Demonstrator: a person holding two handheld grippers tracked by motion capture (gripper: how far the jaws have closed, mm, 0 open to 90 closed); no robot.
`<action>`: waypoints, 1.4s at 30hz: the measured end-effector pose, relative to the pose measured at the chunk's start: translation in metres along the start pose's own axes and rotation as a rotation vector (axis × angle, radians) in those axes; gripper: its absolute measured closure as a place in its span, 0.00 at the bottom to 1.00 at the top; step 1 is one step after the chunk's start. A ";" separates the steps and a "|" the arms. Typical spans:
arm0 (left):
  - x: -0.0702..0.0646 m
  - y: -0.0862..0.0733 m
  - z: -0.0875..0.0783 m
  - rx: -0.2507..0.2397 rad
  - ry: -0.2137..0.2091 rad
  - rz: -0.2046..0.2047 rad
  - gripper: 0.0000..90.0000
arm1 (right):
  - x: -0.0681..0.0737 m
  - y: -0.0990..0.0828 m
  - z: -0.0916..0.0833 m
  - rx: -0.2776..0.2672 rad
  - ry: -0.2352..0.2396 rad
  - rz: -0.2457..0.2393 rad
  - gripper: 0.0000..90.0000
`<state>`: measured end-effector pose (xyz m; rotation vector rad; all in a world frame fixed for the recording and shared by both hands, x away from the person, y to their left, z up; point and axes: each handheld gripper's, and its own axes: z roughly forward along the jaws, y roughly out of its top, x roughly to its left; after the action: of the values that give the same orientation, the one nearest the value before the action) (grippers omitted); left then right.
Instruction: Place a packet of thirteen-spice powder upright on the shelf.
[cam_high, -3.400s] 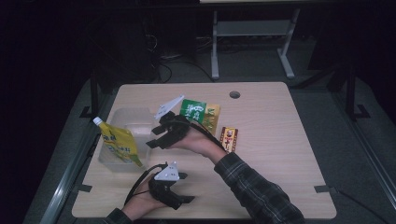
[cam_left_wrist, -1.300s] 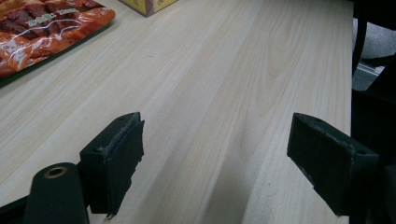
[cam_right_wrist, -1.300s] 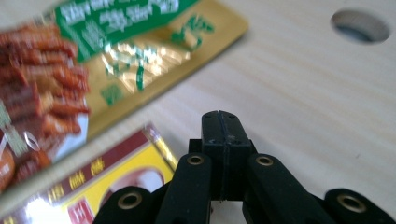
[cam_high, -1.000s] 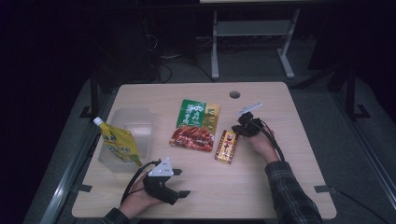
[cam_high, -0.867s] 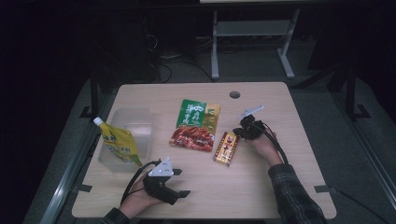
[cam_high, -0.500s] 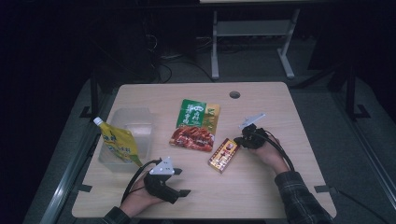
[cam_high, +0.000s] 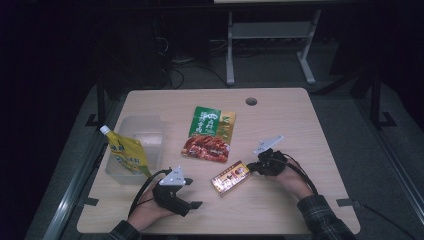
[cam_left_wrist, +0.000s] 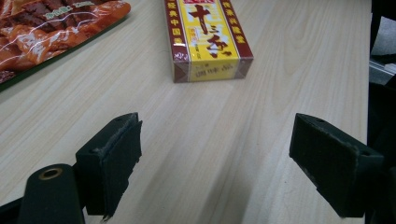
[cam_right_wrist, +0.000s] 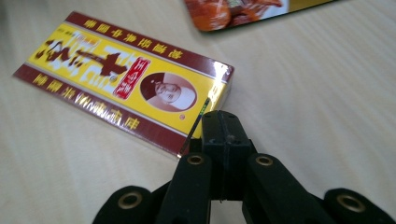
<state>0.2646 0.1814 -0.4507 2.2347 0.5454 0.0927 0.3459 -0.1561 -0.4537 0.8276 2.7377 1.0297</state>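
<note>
At the far left of the tabletop (cam_high: 300, 115) stands a clear plastic tub (cam_high: 140, 131), and a yellow spouted pouch (cam_high: 126, 152) leans at its front corner, as it did a second ago. Just right of it, near the front edge, the left tongs (cam_high: 192, 205) rest in the person's left hand, jaws spread wide with nothing between them; the left gripper view shows bare wood between the two black pads (cam_left_wrist: 114, 161). They have kept their place.

Further right, a green-and-red meat snack packet (cam_high: 210, 134) lies flat mid-table, unmoved.

The yellow and maroon box (cam_high: 230, 177) is what has changed. A second ago it lay right of the packet, long side pointing away from the person; now it sits lower and further left, slewed to a diagonal, between the two hands. The right tongs (cam_high: 254, 167) are clenched tight, jaws pressed together with nothing visibly between them, and their tip touches the box's near corner (cam_right_wrist: 205, 112) in the right gripper view. I judge this a push with closed tongs rather than a grip: the box is being slid toward the left tongs, whose open jaws already face it, so a handover or left-hand pickup looks likely next.
</note>
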 end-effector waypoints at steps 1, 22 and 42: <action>0.000 0.000 0.000 0.001 0.002 0.000 0.18 | 0.003 -0.001 -0.001 0.002 0.006 -0.003 1.00; 0.002 -0.002 0.001 0.025 0.010 0.017 0.15 | 0.043 -0.013 -0.007 -0.006 0.082 -0.028 0.88; 0.002 0.014 0.031 0.065 -0.004 0.080 0.22 | 0.049 -0.047 -0.034 -0.079 -0.035 0.094 0.46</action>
<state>0.2786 0.1523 -0.4607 2.3195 0.4627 0.1137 0.2741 -0.1795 -0.4530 0.9609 2.6333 1.1215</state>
